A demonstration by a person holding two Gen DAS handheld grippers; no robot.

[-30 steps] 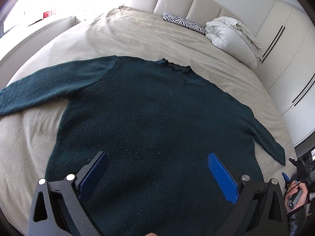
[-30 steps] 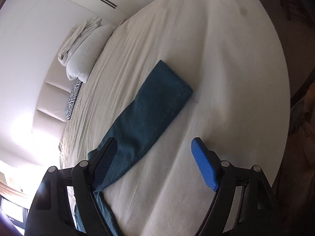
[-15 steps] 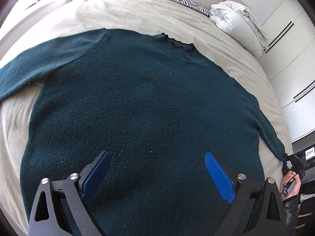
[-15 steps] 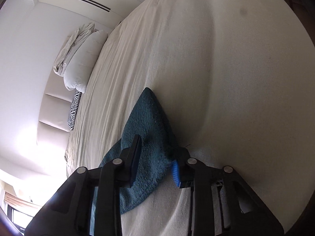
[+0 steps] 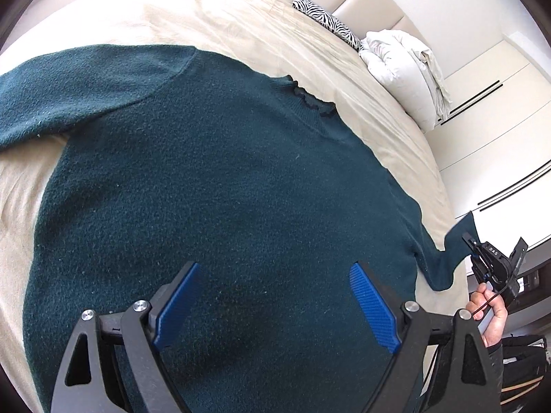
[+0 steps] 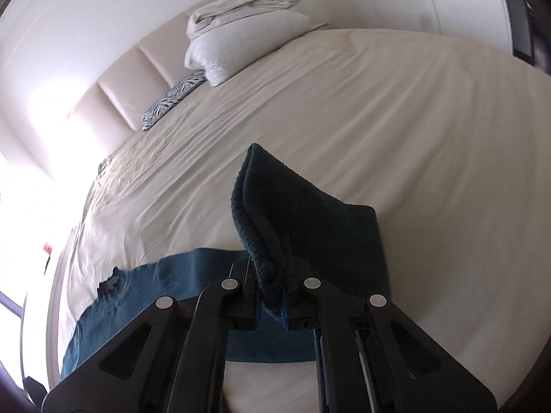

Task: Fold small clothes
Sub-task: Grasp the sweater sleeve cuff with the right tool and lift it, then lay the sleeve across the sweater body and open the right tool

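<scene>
A: Where's the garment?

B: Dark green sweater (image 5: 220, 186) flat on the bed (image 5: 241, 27), front down or up, can't tell. In the left wrist view the collar (image 5: 313, 101) sits at about 1 o'clock, hem toward 6, so the body's long axis runs 6 to 1. One sleeve goes off at 9 to 10 o'clock, the other trails to 3 o'clock.

A: Left tongs?

B: Left tongs (image 5: 275, 306) spread wide over the lower body of the sweater, nothing between the pads. Jaws have just been closing a little, no cloth caught.

A: Right?

B: Right tongs (image 6: 273, 297) pressed together on the sleeve cuff (image 6: 275, 213). Just closed on it. In the right wrist view the cuff stands up from the jaws toward 12 o'clock, lifted clear of the sheet. In the left view the same cuff (image 5: 458, 241) is raised at 3 o'clock, with the person's hand (image 5: 492, 313) just below it.

A: What does the fold turn on?

B: My read: the held sleeve lies crosswise to the body axis, so it has to travel from 3 o'clock inward toward 9, across the chest. Right hand has the cuff; left is nearer the hem and could pin or take it.

A: Clutter?

B: White pillow (image 5: 403, 65) and zebra-print cushion (image 5: 323, 22) at the headboard, 1 o'clock, well apart from the sweater.
</scene>
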